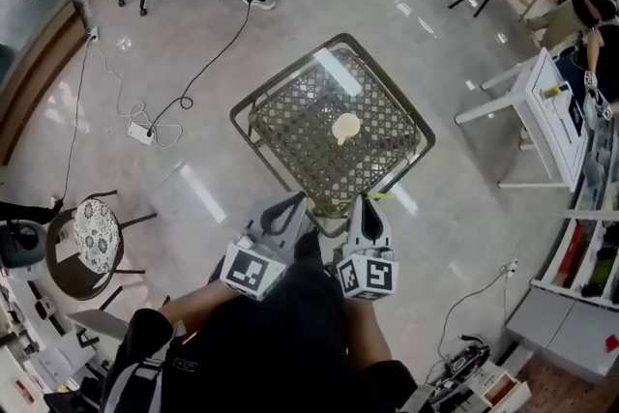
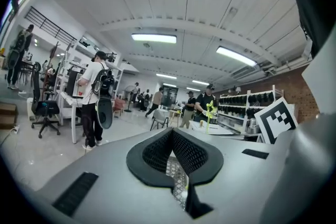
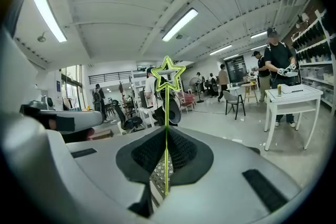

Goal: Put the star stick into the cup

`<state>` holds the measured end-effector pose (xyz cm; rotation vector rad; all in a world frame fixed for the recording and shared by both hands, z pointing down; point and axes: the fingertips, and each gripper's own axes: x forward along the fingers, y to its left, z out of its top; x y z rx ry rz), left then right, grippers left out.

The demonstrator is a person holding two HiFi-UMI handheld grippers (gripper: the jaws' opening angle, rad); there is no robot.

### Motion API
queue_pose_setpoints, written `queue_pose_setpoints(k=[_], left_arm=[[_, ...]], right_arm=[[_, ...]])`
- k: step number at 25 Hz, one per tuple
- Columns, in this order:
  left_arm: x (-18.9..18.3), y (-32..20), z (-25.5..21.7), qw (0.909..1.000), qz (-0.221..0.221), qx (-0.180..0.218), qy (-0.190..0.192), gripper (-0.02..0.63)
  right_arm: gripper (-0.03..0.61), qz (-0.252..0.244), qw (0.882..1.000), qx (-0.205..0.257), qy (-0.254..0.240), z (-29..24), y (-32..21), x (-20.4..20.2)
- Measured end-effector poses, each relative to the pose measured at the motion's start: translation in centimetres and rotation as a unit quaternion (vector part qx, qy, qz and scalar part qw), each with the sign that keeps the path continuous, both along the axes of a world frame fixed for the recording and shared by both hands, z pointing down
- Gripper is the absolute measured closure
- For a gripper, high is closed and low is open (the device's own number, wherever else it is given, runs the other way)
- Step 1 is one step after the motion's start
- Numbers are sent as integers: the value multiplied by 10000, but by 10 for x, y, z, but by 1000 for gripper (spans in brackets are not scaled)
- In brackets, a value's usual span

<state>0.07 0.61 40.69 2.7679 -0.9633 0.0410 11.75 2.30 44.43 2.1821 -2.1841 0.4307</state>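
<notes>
Head view: both grippers are held close to the person's body, at the near corner of the table (image 1: 285, 76), which has a dark frame and a lattice-patterned top. The cup (image 1: 346, 127) is cream-coloured and stands alone near the middle of that top, well apart from both tools. No stick is in it.

Right gripper (image 3: 167, 132): the jaws are closed on the thin stem of the star stick (image 3: 166, 113). The stick stands upright in the grip, with its yellow-green outlined star well above the jaw tips. The stem runs down between the pads, and the hold looks centred.

Left gripper (image 2: 172, 132): the jaws are drawn together with nothing between them. It is idle, just beside the right tool.

Progress, as judged: the pick-up is done, since the stick is in hand and off the table. Transport and insertion are outstanding. What is left is to carry the stick forward over the cup, line the stem up above the mouth, lower it in and let go
</notes>
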Motion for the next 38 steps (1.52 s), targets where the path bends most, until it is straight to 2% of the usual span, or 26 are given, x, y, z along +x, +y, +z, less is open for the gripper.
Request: queue_pose_setpoints(k=[12,24,38], left_arm=[[45,-41,3,9994,-325,-127,-10,598],[62,-74,16,9992,-326,-229,-99,598],[65,-89,25,9987,-347,-336,-162,598]], right_arm=[[565,-382,9981,-474,97,63,-95,53],[565,-396,9946,-962,1,133,-165,79],[565,-300,9921,-1213,58,187,-216,108]])
